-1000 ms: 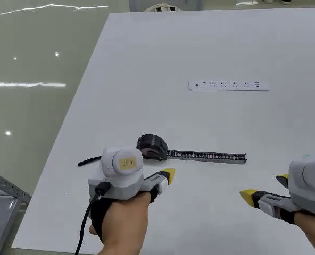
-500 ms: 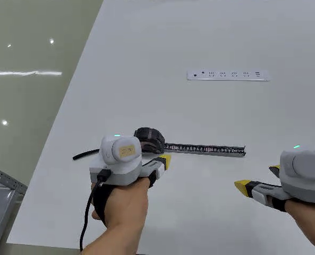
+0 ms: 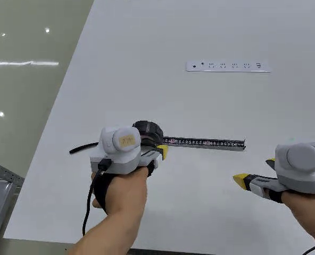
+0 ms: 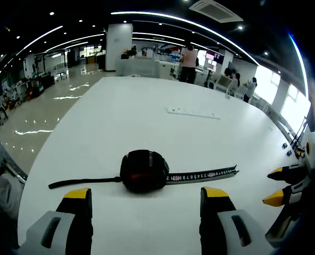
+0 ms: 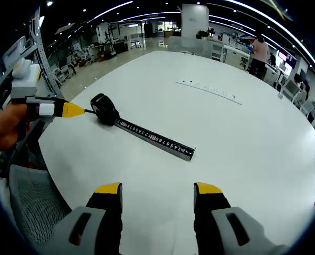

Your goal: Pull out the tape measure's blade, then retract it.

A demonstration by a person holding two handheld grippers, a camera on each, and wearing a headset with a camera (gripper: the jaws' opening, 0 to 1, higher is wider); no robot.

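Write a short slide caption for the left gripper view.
Open left hand-held gripper faces a black tape measure, blade extended, on a white table.

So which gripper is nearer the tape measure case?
Left. The left gripper is just short of the tape measure case, open. The right gripper, open, hangs near the far end of the blade, well off the case.

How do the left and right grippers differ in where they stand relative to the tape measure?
The left gripper is close up to the case; the right gripper stands well back from the blade. The left faces the case, the right faces the blade's free end. Both are open, holding nothing.
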